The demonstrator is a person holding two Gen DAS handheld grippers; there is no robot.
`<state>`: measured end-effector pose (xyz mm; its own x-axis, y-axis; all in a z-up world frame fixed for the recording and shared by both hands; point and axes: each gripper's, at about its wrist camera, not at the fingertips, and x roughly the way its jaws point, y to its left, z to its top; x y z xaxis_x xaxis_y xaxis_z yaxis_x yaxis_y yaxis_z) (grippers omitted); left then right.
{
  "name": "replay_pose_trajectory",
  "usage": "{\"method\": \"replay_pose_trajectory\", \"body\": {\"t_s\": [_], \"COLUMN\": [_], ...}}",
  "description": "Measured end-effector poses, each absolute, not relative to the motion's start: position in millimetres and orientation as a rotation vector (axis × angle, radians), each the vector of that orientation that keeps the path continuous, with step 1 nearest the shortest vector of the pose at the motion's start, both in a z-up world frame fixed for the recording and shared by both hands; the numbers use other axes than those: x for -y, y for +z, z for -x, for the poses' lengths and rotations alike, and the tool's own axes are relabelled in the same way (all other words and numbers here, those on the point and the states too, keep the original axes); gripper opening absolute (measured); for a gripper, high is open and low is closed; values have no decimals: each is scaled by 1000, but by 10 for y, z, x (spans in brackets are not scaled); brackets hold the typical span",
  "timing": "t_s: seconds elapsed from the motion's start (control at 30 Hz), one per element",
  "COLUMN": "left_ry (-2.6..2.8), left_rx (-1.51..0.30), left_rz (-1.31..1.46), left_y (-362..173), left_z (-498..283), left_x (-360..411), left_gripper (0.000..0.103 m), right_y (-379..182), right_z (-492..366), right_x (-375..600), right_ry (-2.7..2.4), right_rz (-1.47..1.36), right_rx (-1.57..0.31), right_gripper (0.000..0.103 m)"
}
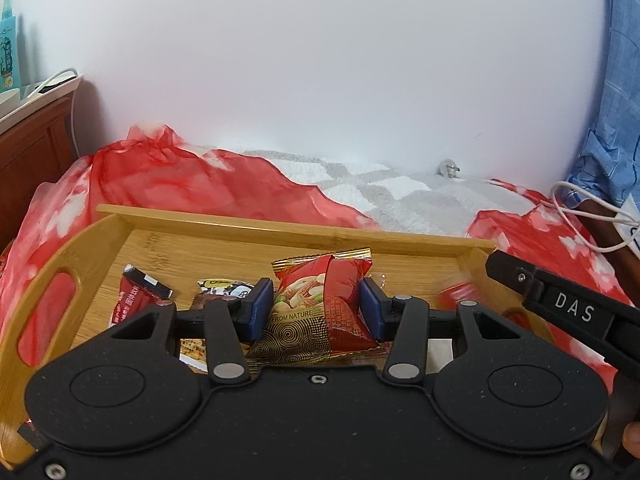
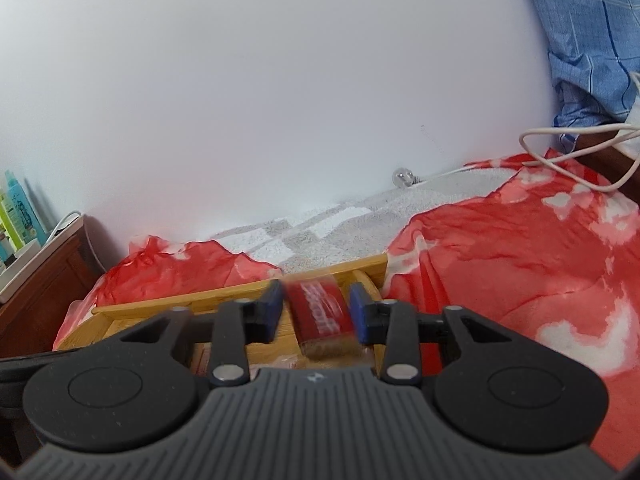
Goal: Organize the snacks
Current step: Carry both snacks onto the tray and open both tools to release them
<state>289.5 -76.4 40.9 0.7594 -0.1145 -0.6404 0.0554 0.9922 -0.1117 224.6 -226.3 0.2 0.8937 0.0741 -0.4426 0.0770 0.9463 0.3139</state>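
Snacks sit both in the jaws and on the bamboo tray [image 1: 280, 224] that rests on a bed draped with a red patterned cloth [image 1: 200, 184].

From the left wrist view, the left gripper [image 1: 316, 308] has its blue pads pressed on either side of a red-and-gold nut packet [image 1: 320, 292], the jaws partly closed around its width. The packet stands on end between the pads, its long axis running away from the camera and up, with the crimped top edge furthest off. It hangs over the near middle of the tray. Beyond and to the left lie a red sachet [image 1: 136, 292] and a dark wrapped sweet [image 1: 224, 290] on the tray floor, close together. The right gripper [image 1: 560, 304] shows as a black arm at the right edge, over the tray's right end; a blurred red thing lies near its tip.

From the right wrist view, the right gripper [image 2: 316, 308] straddles a red bar-shaped packet [image 2: 320, 312], blurred, its long axis pointing away along the fingers. The jaws stand narrow, yet a thin gap seems to show on the left side, so I cannot tell whether the pads grip it. It lies over the tray's far right corner, so the right hand is nearer that end.
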Motion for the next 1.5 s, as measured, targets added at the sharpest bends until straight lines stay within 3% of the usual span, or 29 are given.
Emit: {"method": "replay_pose_trajectory", "body": {"t_s": [0.27,1.0,1.17,1.3,1.37,1.5], "left_ry": [-72,-28,-21,-18,-18,-31], "left_rx": [-719,-763,-769,-766,-757,-742], "left_rz": [63,58,48,41,37,21], "left_y": [330,222,234,259,288,363], "left_z": [-2951,-3037,-3037,-3007,-2977,-2917], "left_x": [812,801,792,779,769,759], "left_gripper": [45,44,53,65,69,75], "right_y": [-95,-125,-120,-87,-54,10], "right_z": [-2333,-2364,-2356,-2327,-2300,-2238], "right_x": [2292,2243,2256,2257,2251,2234], "right_ry": [1,31,37,34,35,40], "right_rz": [-342,-324,-334,-327,-320,-307], "right_rx": [-511,-539,-532,-518,-506,-483], "right_gripper": [32,33,34,41,52,59]}}
